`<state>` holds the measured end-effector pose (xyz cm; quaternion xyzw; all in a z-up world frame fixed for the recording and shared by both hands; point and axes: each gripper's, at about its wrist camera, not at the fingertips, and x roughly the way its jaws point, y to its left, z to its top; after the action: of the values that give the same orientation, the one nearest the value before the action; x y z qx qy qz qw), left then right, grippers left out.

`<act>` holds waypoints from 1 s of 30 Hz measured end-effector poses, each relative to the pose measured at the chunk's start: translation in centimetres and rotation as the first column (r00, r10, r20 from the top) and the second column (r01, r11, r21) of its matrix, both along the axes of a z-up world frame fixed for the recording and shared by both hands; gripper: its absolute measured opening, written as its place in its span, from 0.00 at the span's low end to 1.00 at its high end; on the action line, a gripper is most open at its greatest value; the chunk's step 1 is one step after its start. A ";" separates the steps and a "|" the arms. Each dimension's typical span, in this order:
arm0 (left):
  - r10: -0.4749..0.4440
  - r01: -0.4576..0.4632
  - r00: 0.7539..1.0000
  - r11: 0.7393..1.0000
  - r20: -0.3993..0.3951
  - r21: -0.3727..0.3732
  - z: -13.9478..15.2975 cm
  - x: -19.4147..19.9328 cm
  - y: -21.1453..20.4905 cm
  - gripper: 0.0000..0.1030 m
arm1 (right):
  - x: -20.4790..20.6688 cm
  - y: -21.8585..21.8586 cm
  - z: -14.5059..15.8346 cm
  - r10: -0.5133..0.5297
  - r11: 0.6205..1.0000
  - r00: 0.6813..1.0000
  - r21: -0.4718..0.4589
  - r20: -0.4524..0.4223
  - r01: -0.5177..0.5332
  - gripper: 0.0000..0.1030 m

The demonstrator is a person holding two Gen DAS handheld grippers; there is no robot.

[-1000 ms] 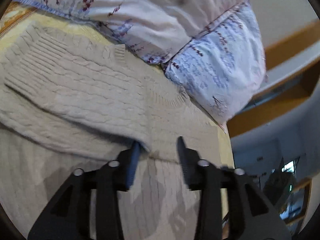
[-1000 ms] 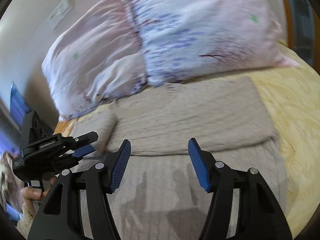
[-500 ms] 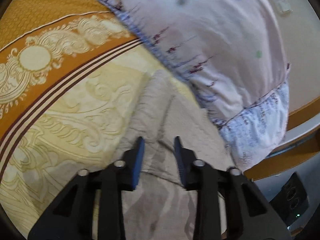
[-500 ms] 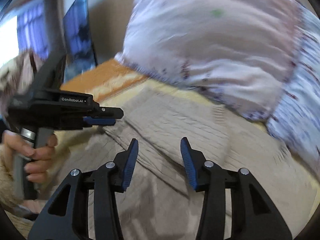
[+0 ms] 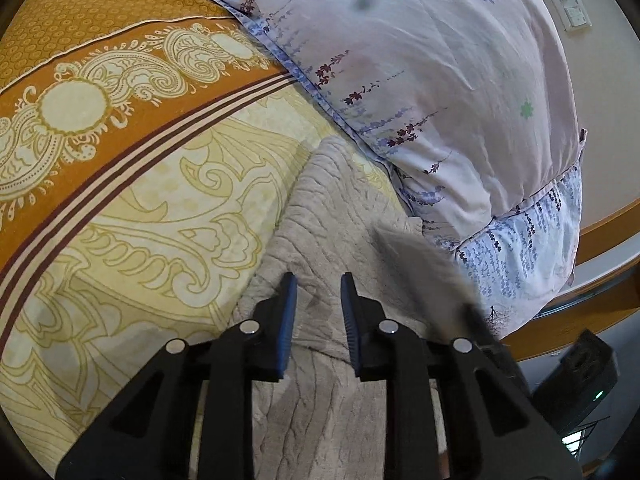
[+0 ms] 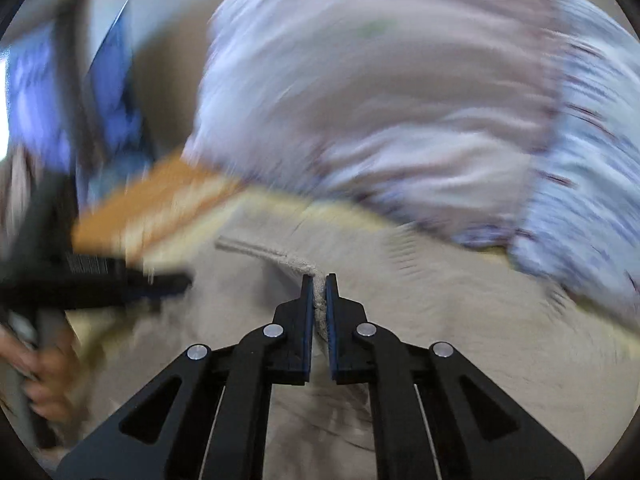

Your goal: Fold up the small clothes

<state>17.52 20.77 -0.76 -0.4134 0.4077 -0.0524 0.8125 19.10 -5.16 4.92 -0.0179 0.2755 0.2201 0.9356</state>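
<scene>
One beige knitted sweater [image 5: 332,236] lies spread on the bed, over a yellow and orange patterned bedspread [image 5: 132,184], with its far end just beside a pale floral pillow [image 5: 424,80]. In the right wrist view the right hand-held gripper [image 6: 319,280] has its jaws pressed together on a raised fold of the sweater [image 6: 460,320], a ridge of knit standing up between the blue pads and running off to the left from the tips. That view is heavily blurred, so the pillow [image 6: 380,100] and the bedspread [image 6: 160,200] behind show only as streaks. In the left wrist view the left hand-held gripper [image 5: 316,284] sits low over the sweater near its left edge, its jaws a narrow way apart and opening; knit lies under the gap, but whether the pads touch it cannot be told. To its right a blurred strip of lifted knit crosses in front of the pillow, with a dark bar below it. The left hand-held gripper [image 6: 176,282] also shows at the left of the right wrist view, held by a hand [image 6: 44,376]. On the wall beyond the pillow is a switch plate [image 5: 570,8].
</scene>
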 end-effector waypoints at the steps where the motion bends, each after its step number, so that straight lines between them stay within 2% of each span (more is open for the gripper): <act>1: -0.003 0.003 1.000 1.000 0.005 -0.002 0.1 0.0 0.0 0.26 | -0.4 -2.3 0.7 -0.062 0.996 0.998 0.064 0.008 0.061 0.06; 2: -0.007 0.007 1.000 1.000 0.012 -0.006 0.1 0.0 0.0 0.30 | -1.0 -4.5 1.1 -0.120 0.985 0.993 0.128 0.011 0.118 0.06; 3: -0.011 0.011 1.000 1.000 0.018 -0.008 0.3 0.0 -0.2 0.34 | -2.1 -8.0 1.3 -0.211 0.955 0.977 0.214 0.002 0.206 0.06; 5: -0.024 0.025 0.999 1.000 0.035 -0.008 0.6 -0.1 -0.5 0.43 | -3.9 -12.7 0.2 -0.327 0.896 0.943 0.298 -0.057 0.328 0.06; 6: -0.030 0.030 0.999 1.000 0.042 -0.004 0.9 -0.2 -0.6 0.50 | -4.2 -14.3 -0.8 -0.354 0.878 0.929 0.306 -0.105 0.369 0.07; 8: -0.044 0.044 0.998 0.999 0.054 0.004 1.2 -0.4 -1.0 0.57 | -5.1 -17.4 -3.5 -0.383 0.849 0.891 0.286 -0.245 0.444 0.07; 10: -0.054 0.053 0.997 0.998 0.056 0.013 1.5 -0.5 -1.2 0.60 | -5.8 -20.1 -5.0 -0.407 0.805 0.850 0.310 -0.335 0.507 0.13; 11: -0.056 0.055 0.997 0.998 0.055 0.013 1.5 -0.5 -1.3 0.60 | -6.2 -21.9 -5.4 -0.397 0.765 0.838 0.369 -0.375 0.527 0.16; 13: -0.055 0.055 0.997 0.998 0.053 0.006 1.4 -0.5 -1.2 0.60 | -6.4 -23.8 -5.7 -0.379 0.717 0.830 0.438 -0.409 0.543 0.40; 14: -0.053 0.054 0.997 0.999 0.052 -0.002 1.4 -0.5 -1.1 0.60 | -6.3 -24.4 -5.7 -0.374 0.703 0.827 0.453 -0.420 0.548 0.40; 18: -0.052 0.052 0.998 0.999 0.047 -0.010 1.3 -0.5 -1.0 0.60 | -4.5 -24.9 -6.5 -0.309 0.695 0.817 0.472 -0.487 0.543 0.39; 21: -0.057 0.057 0.997 0.998 0.046 0.002 1.3 -0.5 -1.2 0.60 | -3.4 -23.9 -6.9 -0.299 0.716 0.801 0.433 -0.519 0.548 0.38; 24: -0.060 0.060 0.997 0.998 0.044 0.004 1.3 -0.5 -1.2 0.60 | -2.1 -22.9 -7.5 -0.284 0.734 0.801 0.418 -0.527 0.536 0.28; 25: -0.059 0.059 0.997 0.998 0.043 0.003 1.3 -0.5 -1.3 0.60 | -1.9 -22.7 -7.6 -0.284 0.739 0.804 0.416 -0.522 0.531 0.15; 26: -0.059 0.059 0.997 0.998 0.043 0.001 1.3 -0.5 -1.3 0.60 | -1.6 -22.5 -7.6 -0.274 0.748 0.811 0.416 -0.516 0.518 0.08; 28: -0.063 0.063 0.997 0.998 0.043 0.003 1.3 -0.4 -1.2 0.60 | -1.4 -22.0 -7.0 -0.282 0.760 0.829 0.415 -0.483 0.500 0.07; 30: -0.071 0.071 0.996 0.997 0.046 0.003 1.4 -0.6 -1.3 0.60 | -2.3 -22.0 -5.1 -0.319 0.769 0.863 0.425 -0.392 0.478 0.07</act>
<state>16.91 19.50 0.68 -0.3969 0.4033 -0.0907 0.8195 16.80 -27.11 -0.21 0.3221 0.3420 0.0789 0.8793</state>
